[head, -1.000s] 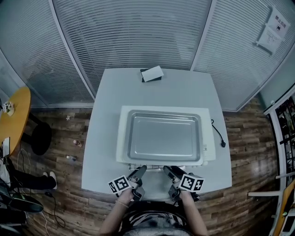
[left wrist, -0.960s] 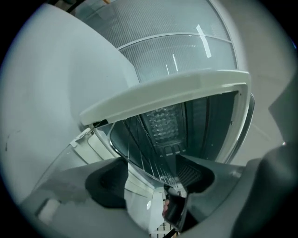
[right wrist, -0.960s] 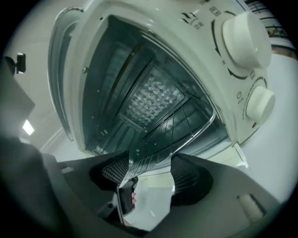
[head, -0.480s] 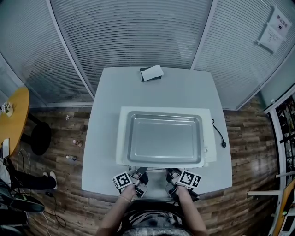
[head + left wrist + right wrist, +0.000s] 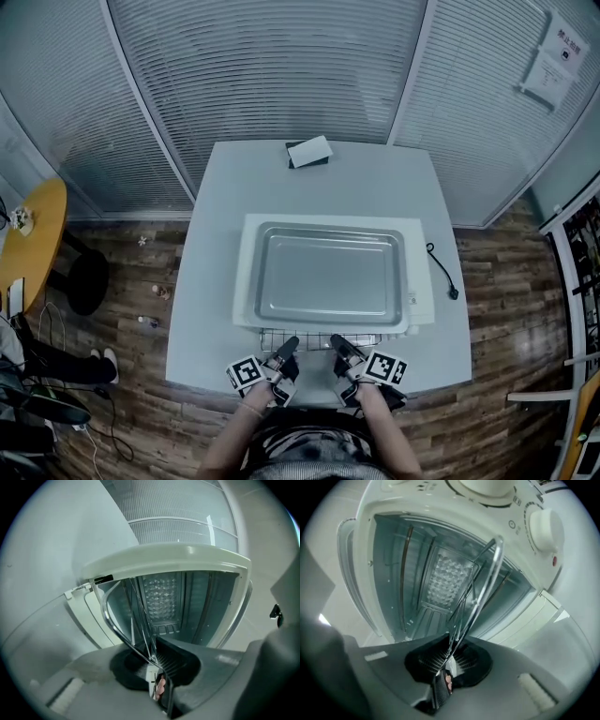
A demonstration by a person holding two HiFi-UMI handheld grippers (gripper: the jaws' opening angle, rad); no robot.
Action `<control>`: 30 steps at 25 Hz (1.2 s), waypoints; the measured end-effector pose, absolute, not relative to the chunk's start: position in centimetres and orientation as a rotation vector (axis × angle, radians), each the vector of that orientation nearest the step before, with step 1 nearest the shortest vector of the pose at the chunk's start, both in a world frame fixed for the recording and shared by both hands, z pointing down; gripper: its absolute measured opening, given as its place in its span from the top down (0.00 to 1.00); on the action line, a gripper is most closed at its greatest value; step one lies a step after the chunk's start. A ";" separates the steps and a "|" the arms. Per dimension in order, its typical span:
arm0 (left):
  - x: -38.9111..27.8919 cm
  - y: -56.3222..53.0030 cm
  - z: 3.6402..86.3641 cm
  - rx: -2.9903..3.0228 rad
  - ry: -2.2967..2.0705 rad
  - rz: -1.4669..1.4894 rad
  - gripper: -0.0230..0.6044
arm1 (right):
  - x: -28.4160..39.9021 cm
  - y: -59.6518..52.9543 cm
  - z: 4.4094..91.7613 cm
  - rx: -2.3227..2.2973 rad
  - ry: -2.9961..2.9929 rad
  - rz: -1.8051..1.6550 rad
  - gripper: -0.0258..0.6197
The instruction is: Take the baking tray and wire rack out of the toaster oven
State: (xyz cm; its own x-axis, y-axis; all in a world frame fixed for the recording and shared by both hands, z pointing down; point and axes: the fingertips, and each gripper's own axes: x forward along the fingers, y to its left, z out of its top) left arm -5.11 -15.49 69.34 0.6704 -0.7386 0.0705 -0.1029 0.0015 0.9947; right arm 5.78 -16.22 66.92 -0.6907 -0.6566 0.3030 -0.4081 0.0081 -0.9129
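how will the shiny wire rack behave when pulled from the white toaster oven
The shiny wire rack is probably light: it is thin rods with open gaps. It likely stays stiff, since a thicker rim wire frames it. Smooth metal may slip, and once clear of the white toaster oven its far end could dip.

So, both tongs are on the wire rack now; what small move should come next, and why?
Probably pull both hands straight back, level and together, to slide the wire rack out. The left tongs and right tongs have just closed on its front wire. Most of the rack is inside the toaster oven, and the baking tray already lies on top.
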 end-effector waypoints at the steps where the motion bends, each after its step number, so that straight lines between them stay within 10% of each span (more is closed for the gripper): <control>1: -5.0 -15.1 69.1 1.511 -0.731 -0.578 0.91 | 5.8 -15.9 66.8 -1.111 2.066 -1.750 0.93; 30: -5.2 -4.4 63.6 1.624 -0.788 -0.595 0.91 | 5.8 -5.1 61.4 -1.010 2.133 -1.674 0.93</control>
State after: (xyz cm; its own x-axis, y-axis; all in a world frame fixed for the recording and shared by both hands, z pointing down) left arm -5.16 -4.36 63.58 0.6425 -0.7654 0.0378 -0.1730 -0.0968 0.9802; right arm 5.78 -5.12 61.41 -0.7295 -0.6487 0.2169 -0.3647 0.1007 -0.9257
